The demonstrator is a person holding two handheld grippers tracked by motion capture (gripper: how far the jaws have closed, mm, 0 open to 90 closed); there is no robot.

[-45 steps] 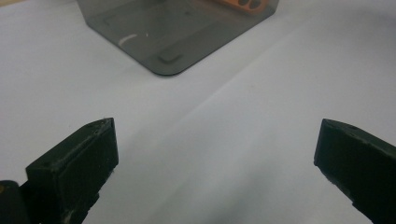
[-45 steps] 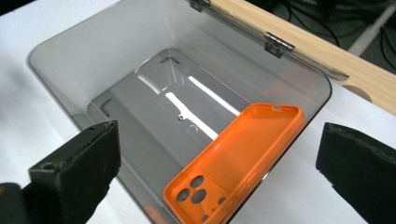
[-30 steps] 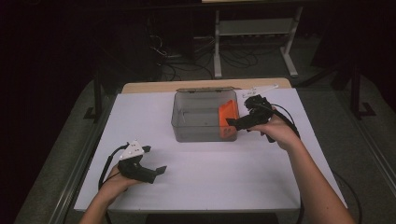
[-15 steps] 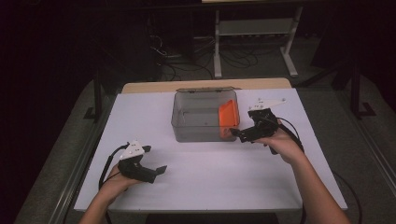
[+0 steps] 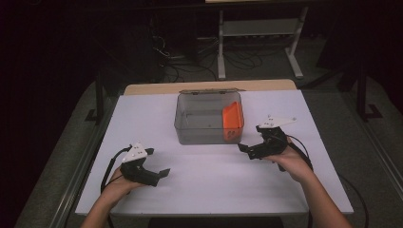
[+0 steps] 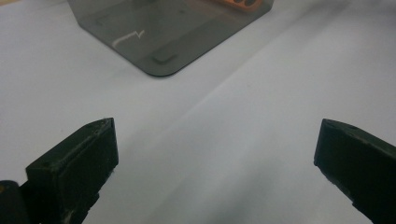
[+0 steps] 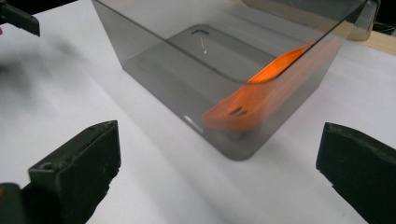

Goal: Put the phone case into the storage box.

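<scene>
A clear grey plastic bin (image 5: 202,123) stands at the middle back of the white table (image 5: 214,185). An orange flat piece (image 5: 233,121) with holes leans against the bin's right inner wall; it also shows through the wall as the orange piece (image 7: 252,102). My right gripper (image 5: 249,149) rests low on the table just right of the bin, open, jaws wide with nothing between them. My left gripper (image 5: 159,175) sits at the front left, open and empty, facing the bin (image 6: 159,32).
A wooden strip (image 5: 209,87) runs along the table's far edge behind the bin. Beyond it stands a metal shelf frame (image 5: 256,33) with cables on the dark floor. Bare white table lies between the two grippers.
My right gripper has drawn back from the bin's right rim, down and toward the person, and now rests near the table. The orange piece stays in the bin. The left gripper has not moved.
</scene>
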